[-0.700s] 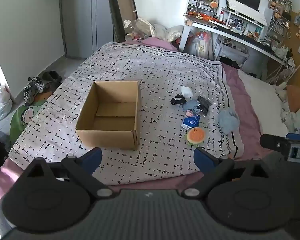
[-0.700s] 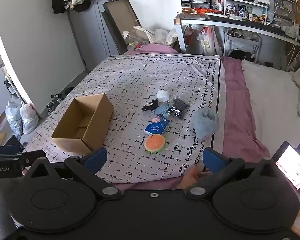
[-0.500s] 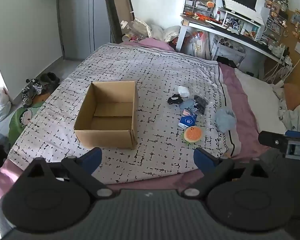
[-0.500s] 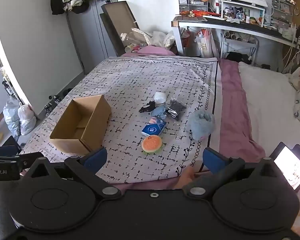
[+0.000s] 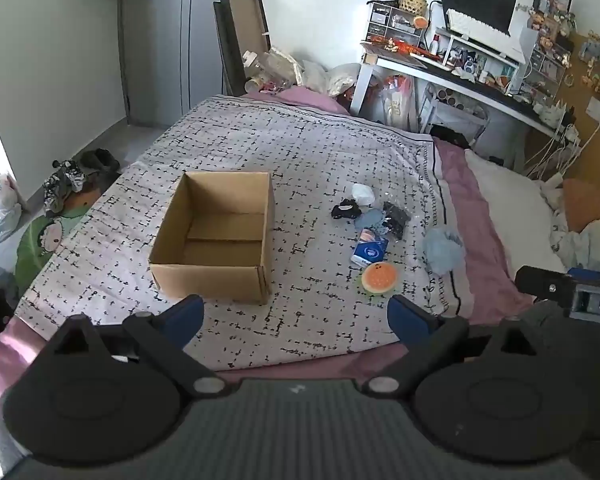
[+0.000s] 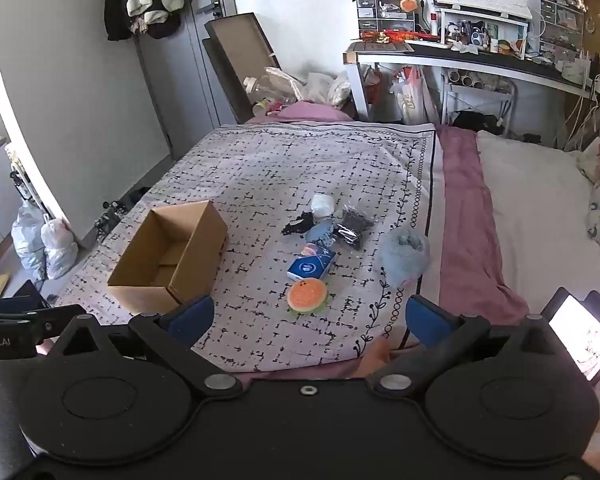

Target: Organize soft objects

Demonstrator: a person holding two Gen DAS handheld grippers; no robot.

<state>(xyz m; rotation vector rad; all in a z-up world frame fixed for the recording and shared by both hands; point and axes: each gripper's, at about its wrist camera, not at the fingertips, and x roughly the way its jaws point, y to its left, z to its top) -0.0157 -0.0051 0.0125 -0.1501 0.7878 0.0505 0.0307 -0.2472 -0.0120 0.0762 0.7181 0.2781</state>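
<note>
Both wrist views look down from above the foot of the bed (image 5: 300, 152), well back from the cardboard box (image 5: 216, 236), the left one facing the box nearly head-on, the right one set to the box's (image 6: 172, 256) right, and both share bed, box and far counter (image 6: 480, 54).

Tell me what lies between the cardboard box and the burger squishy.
Only bare patterned bedspread separates the cardboard box from the burger squishy; both wrist views show it. The blue packet sits just behind the squishy, not between.
</note>
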